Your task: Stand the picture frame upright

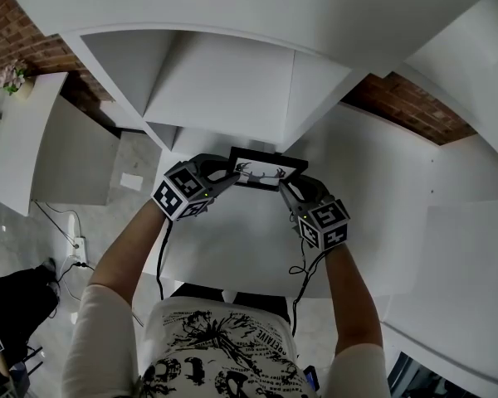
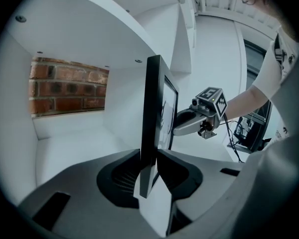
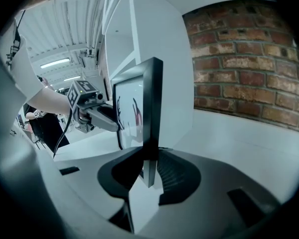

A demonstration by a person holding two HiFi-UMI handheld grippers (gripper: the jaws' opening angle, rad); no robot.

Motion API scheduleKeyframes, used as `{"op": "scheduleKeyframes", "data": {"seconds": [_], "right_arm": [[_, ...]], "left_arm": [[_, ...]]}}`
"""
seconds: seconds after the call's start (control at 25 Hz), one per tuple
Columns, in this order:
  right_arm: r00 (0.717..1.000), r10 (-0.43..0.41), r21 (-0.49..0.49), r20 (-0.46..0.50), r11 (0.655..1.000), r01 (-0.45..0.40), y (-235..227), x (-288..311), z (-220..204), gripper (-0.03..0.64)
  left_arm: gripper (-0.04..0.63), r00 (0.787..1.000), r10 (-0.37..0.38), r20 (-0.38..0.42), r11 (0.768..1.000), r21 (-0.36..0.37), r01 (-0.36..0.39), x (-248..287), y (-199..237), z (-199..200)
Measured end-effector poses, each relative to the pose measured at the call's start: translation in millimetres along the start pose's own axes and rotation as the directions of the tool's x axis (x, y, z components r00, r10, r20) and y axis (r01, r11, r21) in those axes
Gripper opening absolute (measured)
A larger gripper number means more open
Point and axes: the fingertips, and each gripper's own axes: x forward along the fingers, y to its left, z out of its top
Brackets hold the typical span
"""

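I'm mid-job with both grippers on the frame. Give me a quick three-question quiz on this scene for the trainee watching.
1. Pick one: the left gripper is A) empty, B) shut on one end of the picture frame, C) holding a cable.
2. True or false: the right gripper is well clear of the frame.
3. Fill in: the wall behind the white shelf is made of ___.

Key: 1 B. 2 false; it is shut on the frame's other end. 3 brick.
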Motion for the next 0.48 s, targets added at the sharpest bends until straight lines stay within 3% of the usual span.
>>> {"op": "scheduleKeyframes", "data": {"seconds": [0.2, 0.48], "right_arm": [[0.999, -0.048, -0.051, -0.005, 0.998, 0.048, -5.0, 8.7, 2.8, 0.094], [0.997, -0.070, -0.035, -0.028, 0.997, 0.069, -10.1, 19.6, -0.1, 0.094]], "left_arm": [[0.118, 0.999, 0.035, -0.007, 0.999, 0.000, -0.035, 4.2, 11.8, -4.0], [0.124, 0.998, 0.064, -0.010, 0.998, -0.017, -0.064, 8.1, 24.6, -7.1]]}}
